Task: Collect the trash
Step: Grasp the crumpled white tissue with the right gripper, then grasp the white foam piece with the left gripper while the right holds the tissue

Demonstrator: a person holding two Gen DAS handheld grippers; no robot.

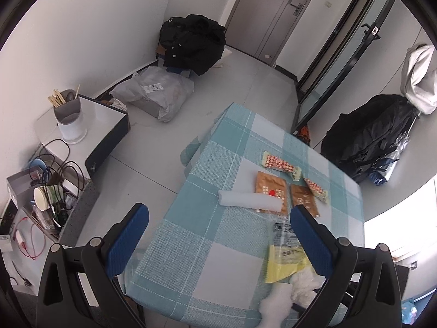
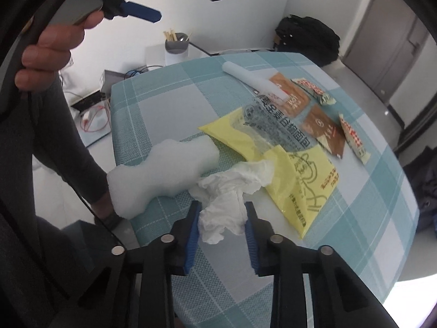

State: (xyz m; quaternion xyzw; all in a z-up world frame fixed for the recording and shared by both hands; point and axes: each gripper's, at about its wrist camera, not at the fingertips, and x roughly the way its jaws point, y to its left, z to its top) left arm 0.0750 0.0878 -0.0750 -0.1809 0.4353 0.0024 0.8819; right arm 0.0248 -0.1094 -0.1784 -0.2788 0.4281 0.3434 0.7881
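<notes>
Trash lies on a teal checked tablecloth [image 2: 164, 104]: a crumpled white tissue [image 2: 226, 199], a white foam piece [image 2: 161, 175], a yellow and clear bread wrapper [image 2: 275, 142], a white paper roll [image 2: 254, 80], brown sachets [image 2: 322, 128] and red-patterned wrappers [image 2: 355, 139]. My right gripper [image 2: 222, 218] has its jaws around the tissue, pads close to its sides. My left gripper [image 1: 218, 235] is open and empty, held above the table; the roll [image 1: 250, 202], the sachets [image 1: 271, 191] and the wrapper [image 1: 285, 259] lie below it.
A side unit [image 1: 90, 125] with a grey chopstick holder [image 1: 68, 114] stands left of the table, with cables and cups [image 1: 46, 194]. Black bags [image 1: 194, 41] and a grey parcel [image 1: 155, 90] lie on the floor. A coat rack [image 1: 382, 134] stands at the right.
</notes>
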